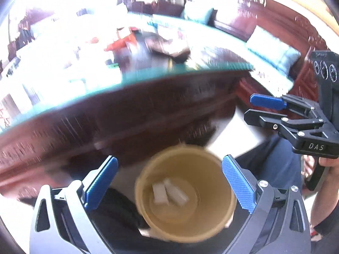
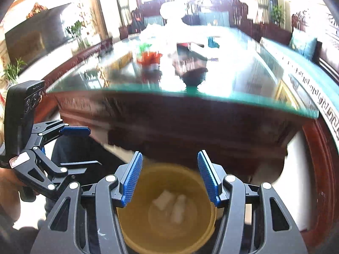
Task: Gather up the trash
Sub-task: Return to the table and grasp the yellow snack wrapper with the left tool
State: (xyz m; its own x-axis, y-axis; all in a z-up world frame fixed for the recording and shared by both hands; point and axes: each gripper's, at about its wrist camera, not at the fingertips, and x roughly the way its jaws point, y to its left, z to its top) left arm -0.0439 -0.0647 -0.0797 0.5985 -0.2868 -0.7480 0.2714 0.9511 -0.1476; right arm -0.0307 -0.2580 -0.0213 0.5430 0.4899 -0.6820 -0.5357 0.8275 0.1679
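Observation:
A tan round bin [image 1: 186,194] stands on the floor below the table's near edge, with white crumpled scraps [image 1: 169,193] at its bottom. It also shows in the right wrist view [image 2: 167,209], scraps [image 2: 171,205] inside. My left gripper [image 1: 169,182] hovers over the bin, open and empty. My right gripper [image 2: 169,180] hovers over it too, open and empty. The right gripper shows at the right of the left wrist view [image 1: 256,108]; the left gripper shows at the left of the right wrist view [image 2: 84,146].
A dark wooden table with a green-edged glass top [image 2: 211,94] stands ahead. On it lie a red-orange item [image 2: 149,60], a dark blurred item [image 2: 193,72] and white clutter. Wooden sofas with teal cushions [image 1: 273,48] line the right. My legs are beside the bin.

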